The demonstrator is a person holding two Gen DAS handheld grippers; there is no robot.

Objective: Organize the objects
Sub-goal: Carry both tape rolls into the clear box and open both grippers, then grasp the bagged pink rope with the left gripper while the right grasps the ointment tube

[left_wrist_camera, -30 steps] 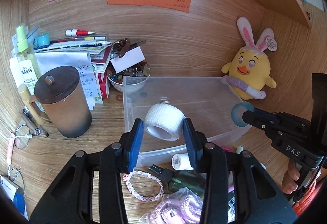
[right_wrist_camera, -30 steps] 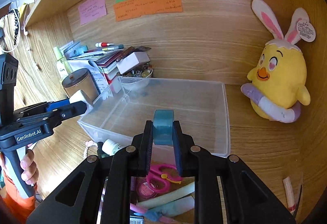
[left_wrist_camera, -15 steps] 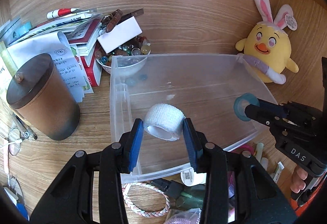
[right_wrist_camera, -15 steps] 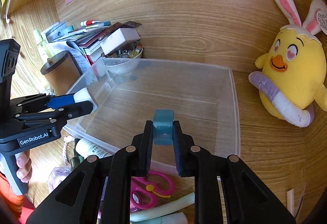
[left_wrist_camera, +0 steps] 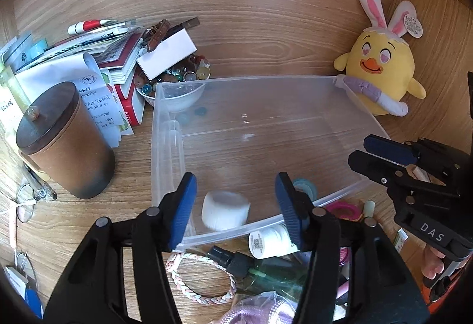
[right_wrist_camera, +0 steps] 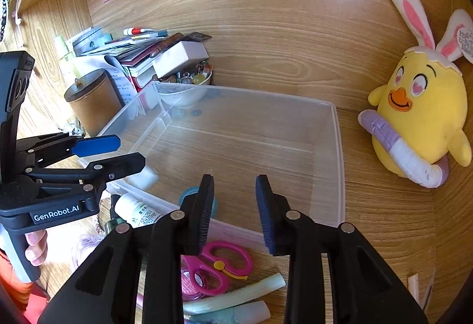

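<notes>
A clear plastic bin (left_wrist_camera: 165, 129) (right_wrist_camera: 337, 152) stands on the wooden desk. A white bandage roll (left_wrist_camera: 225, 209) lies inside it by the near wall, below my open left gripper (left_wrist_camera: 235, 205). A teal tape roll (left_wrist_camera: 306, 186) (right_wrist_camera: 186, 195) lies in the bin beside it, partly hidden by fingers. My right gripper (right_wrist_camera: 235, 202) is open and empty above the bin's near wall. It also shows in the left wrist view (left_wrist_camera: 372, 152), and my left gripper shows in the right wrist view (right_wrist_camera: 130, 151).
In front of the bin lie a braided bracelet (left_wrist_camera: 201, 276), a green spray bottle (left_wrist_camera: 266, 267), a white bottle (left_wrist_camera: 270, 239), pink scissors (right_wrist_camera: 220, 267) and pale tubes (right_wrist_camera: 236, 294). A brown lidded jar (left_wrist_camera: 63, 140), papers and a bowl of beads (left_wrist_camera: 180, 78) stand left. A yellow plush chick (right_wrist_camera: 419, 114) sits right.
Both grippers have opened. The white bandage roll and the teal tape roll have dropped from them into the bin.
</notes>
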